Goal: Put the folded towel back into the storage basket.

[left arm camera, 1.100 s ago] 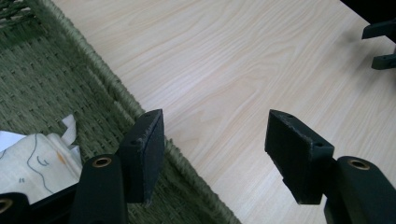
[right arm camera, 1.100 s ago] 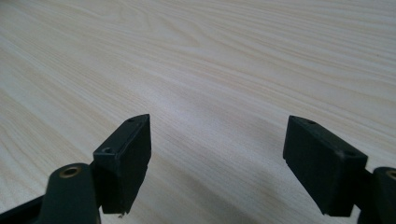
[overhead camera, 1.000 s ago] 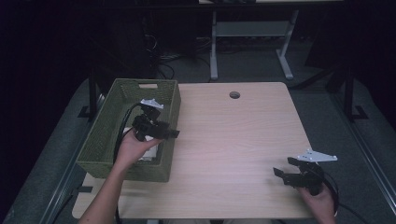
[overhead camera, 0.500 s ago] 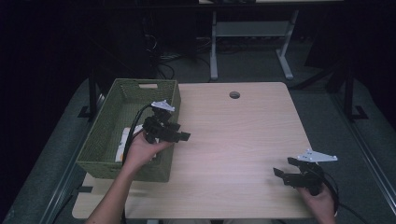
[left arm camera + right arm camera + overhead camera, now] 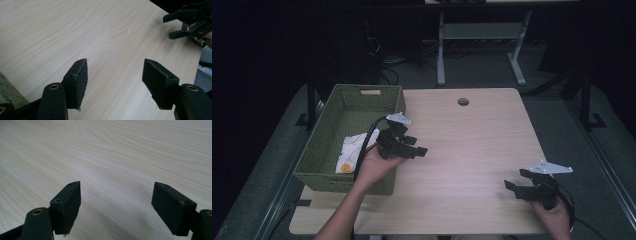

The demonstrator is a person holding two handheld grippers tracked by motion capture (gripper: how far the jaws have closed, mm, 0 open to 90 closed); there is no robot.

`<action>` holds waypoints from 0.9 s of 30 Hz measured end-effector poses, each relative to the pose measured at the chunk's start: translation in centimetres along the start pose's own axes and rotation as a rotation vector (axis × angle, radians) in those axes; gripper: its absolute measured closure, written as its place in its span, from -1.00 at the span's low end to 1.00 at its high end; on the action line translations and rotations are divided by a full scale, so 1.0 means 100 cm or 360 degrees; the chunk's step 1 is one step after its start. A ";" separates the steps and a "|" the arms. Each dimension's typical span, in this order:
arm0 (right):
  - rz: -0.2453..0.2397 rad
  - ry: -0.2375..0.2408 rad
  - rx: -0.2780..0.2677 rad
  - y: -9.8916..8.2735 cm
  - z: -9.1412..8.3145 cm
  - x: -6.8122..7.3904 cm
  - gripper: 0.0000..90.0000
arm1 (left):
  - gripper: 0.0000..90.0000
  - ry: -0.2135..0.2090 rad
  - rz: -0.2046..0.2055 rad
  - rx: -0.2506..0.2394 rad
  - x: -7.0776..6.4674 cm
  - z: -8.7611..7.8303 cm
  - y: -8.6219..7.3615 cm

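My left gripper [image 5: 418,145] hovers just right of the green woven basket [image 5: 319,176], above the wooden table [image 5: 477,150], and its jaws stand open with nothing between them. The left gripper view shows those open jaws [image 5: 115,75] over bare wood, with the right gripper [image 5: 186,23] far off at the upper right. At the table's front right, my right gripper [image 5: 515,179] rests low and points left. It is open and empty in the right gripper view [image 5: 116,202]. A white packet with an orange spot [image 5: 350,150] lies in the basket.
The basket takes up the table's left side, and its corner [image 5: 7,92] shows at the lower left in the left gripper view. A round cable hole [image 5: 463,101] sits near the far edge. A desk frame [image 5: 482,35] stands on the dark floor beyond.
My left gripper has moved right, from above the basket's inside to over the table beside the basket's right wall. The right gripper has stayed put.
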State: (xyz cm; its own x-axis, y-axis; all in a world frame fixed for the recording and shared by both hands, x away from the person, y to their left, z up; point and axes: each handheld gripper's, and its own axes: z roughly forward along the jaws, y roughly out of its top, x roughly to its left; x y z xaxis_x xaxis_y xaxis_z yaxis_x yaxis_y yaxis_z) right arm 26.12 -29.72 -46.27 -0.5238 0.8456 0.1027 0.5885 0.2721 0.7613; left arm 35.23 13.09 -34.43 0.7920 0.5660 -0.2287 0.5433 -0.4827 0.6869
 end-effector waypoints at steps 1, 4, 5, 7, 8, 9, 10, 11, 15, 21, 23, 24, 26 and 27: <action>-0.0001 0.0000 0.0000 0.000 0.000 0.000 -0.49 | -0.16 -0.0002 0.0003 0.0005 -0.001 0.001 -0.001; -0.0003 -0.0001 -0.0001 0.000 -0.001 0.000 -0.49 | -0.17 -0.0006 0.0000 -0.0001 -0.003 0.004 -0.002; -0.0001 -0.0001 -0.0001 0.000 -0.001 0.000 -0.49 | -0.17 -0.0010 -0.0005 -0.0003 -0.004 0.004 -0.003; -0.0001 -0.0002 0.0001 -0.001 -0.001 0.000 -0.49 | -0.17 -0.0016 -0.0005 -0.0007 -0.005 0.006 -0.003; -0.0002 -0.0002 0.0003 -0.001 -0.001 0.000 -0.49 | -0.17 -0.0013 -0.0006 -0.0008 -0.006 0.007 -0.004; -0.0004 -0.0002 0.0003 -0.001 0.000 0.000 -0.49 | -0.17 -0.0014 -0.0006 -0.0006 -0.006 0.008 -0.004; -0.0005 -0.0004 0.0003 -0.001 0.000 0.000 -0.49 | -0.17 -0.0016 -0.0009 -0.0007 -0.007 0.008 -0.004; -0.0006 -0.0003 0.0003 -0.001 0.000 0.001 -0.49 | -0.17 -0.0019 -0.0016 -0.0013 -0.007 0.009 -0.005; -0.0003 -0.0003 0.0006 -0.001 0.000 0.001 -0.49 | -0.17 -0.0032 -0.0025 -0.0018 -0.009 0.012 -0.006; -0.0004 -0.0004 0.0005 -0.001 0.000 0.000 -0.49 | -0.17 -0.0036 -0.0025 -0.0021 -0.014 0.017 -0.008; -0.0004 -0.0004 0.0006 -0.001 0.000 0.000 -0.49 | -0.18 -0.0037 -0.0023 -0.0022 -0.015 0.018 -0.009; -0.0004 -0.0003 0.0007 -0.001 0.000 0.001 -0.49 | -0.18 -0.0040 -0.0020 -0.0018 -0.015 0.019 -0.009; -0.0011 -0.0003 0.0009 -0.001 0.000 0.001 -0.49 | -0.18 -0.0046 -0.0027 -0.0021 -0.016 0.021 -0.010; -0.0010 -0.0004 0.0009 -0.001 0.000 0.001 -0.49 | -0.18 -0.0044 -0.0031 -0.0018 -0.017 0.021 -0.010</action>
State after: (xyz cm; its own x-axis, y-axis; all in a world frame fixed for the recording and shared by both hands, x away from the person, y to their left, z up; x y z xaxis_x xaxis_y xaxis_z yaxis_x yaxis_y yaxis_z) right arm 26.02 -29.69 -46.32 -0.5261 0.8450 0.0966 0.5887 0.2799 0.7583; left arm 33.95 11.21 -36.20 0.7888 0.5565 -0.2610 0.5557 -0.4641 0.6898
